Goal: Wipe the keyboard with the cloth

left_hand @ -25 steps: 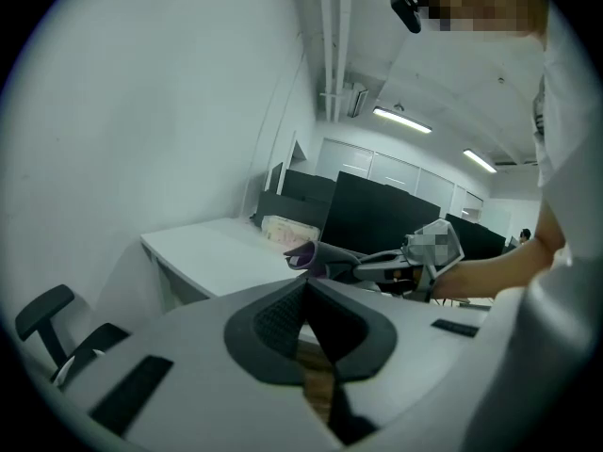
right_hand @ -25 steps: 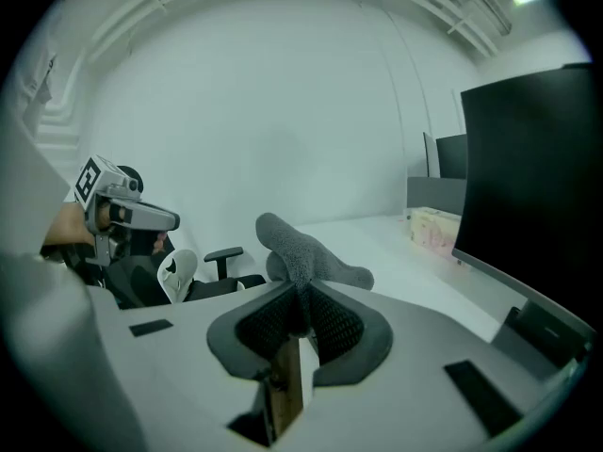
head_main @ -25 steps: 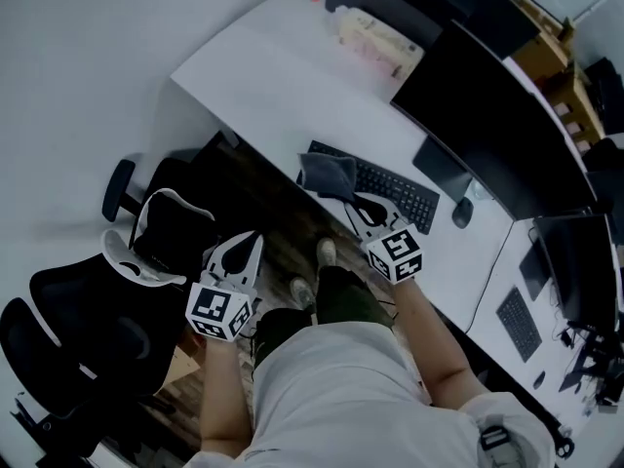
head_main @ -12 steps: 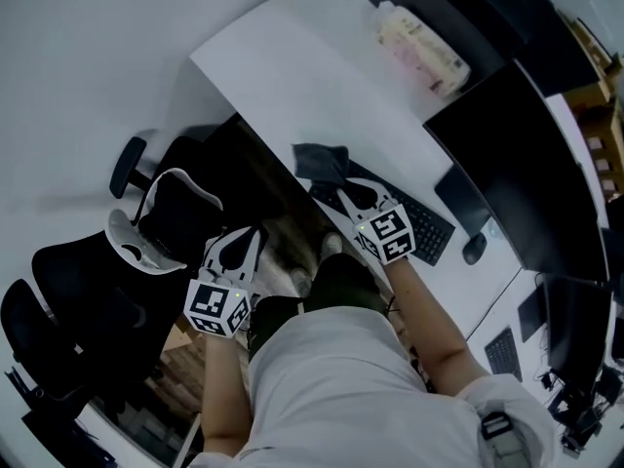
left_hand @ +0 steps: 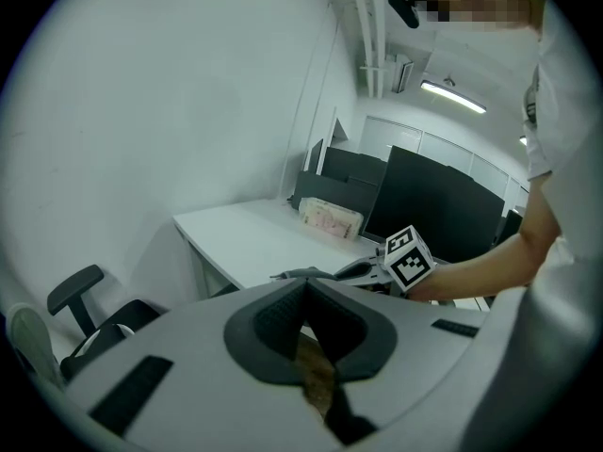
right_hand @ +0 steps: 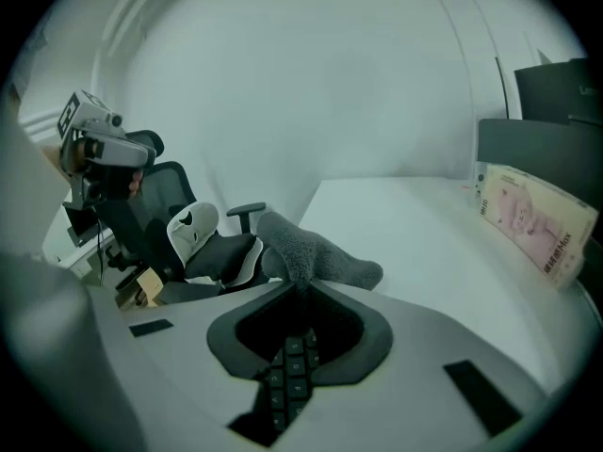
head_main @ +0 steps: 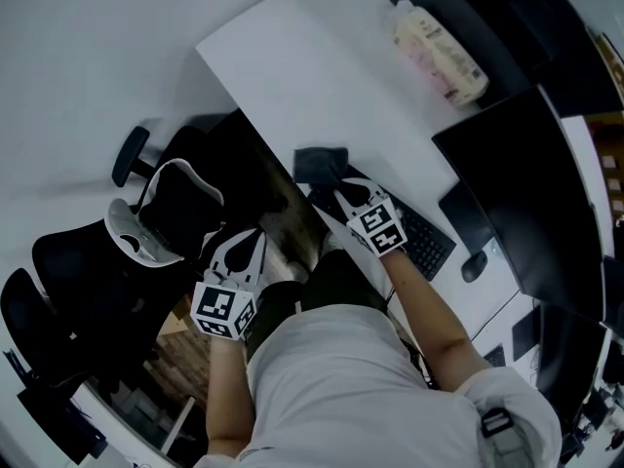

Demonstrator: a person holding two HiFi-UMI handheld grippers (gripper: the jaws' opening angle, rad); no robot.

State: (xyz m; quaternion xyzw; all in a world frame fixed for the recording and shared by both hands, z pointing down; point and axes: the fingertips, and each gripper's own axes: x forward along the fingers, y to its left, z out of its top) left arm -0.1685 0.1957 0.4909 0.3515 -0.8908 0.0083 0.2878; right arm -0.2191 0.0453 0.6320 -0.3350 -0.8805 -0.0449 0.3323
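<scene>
Dim, cool, perhaps soft; fisheye-warped edges.

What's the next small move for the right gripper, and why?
Probably drag the cloth along the keyboard toward the mouse. The right gripper is shut on the cloth at the end farthest from the mouse, so most of the keyboard lies that way. The left gripper hangs shut and empty off the desk.
</scene>
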